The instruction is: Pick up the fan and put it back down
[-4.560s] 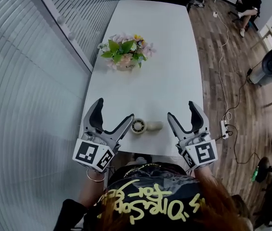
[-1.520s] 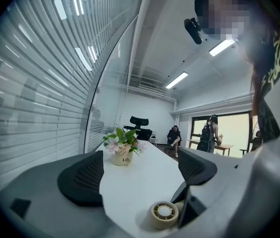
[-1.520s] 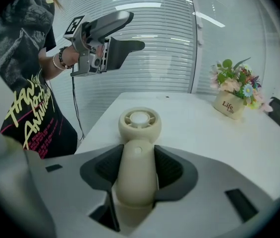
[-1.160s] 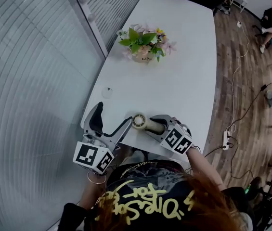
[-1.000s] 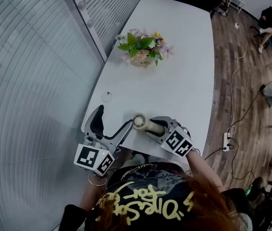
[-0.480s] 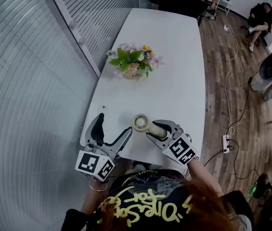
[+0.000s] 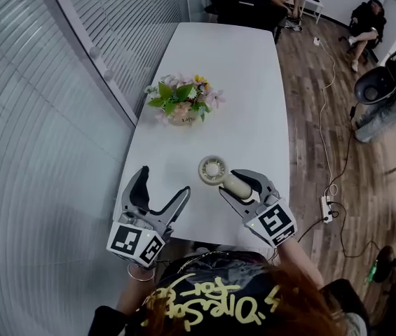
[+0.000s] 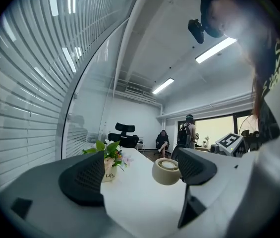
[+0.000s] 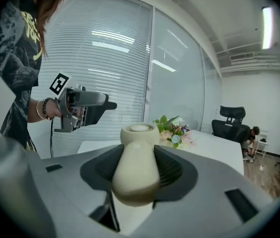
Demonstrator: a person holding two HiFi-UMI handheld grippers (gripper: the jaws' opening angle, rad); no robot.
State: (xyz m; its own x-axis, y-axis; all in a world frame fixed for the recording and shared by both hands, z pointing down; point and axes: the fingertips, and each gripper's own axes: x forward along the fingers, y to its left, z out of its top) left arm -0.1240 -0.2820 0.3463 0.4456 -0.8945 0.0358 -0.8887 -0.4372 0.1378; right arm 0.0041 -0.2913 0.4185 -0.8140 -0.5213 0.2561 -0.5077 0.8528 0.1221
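A small cream hand-held fan (image 7: 219, 173) hangs in the air above the white table (image 7: 247, 89), its round head toward the far end. My right gripper (image 7: 238, 185) is shut on its handle (image 9: 136, 170), both pads pressing the sides. The fan head (image 9: 140, 132) points forward past the jaws. My left gripper (image 7: 161, 184) stands open and empty to the left of the fan, above the table's near edge. From the left gripper view the fan head (image 8: 166, 171) shows beside the right jaw, apart from it.
A pot of flowers (image 7: 181, 100) stands at the table's left side, farther off. A glass wall with blinds (image 7: 50, 117) runs along the left. Wood floor with a cable and power strip (image 7: 325, 189) lies to the right. Seated people and chairs are at the far end.
My right gripper has risen with the fan, lifting it off the table and tilting its head upward. The left gripper has drifted slightly and stayed open.
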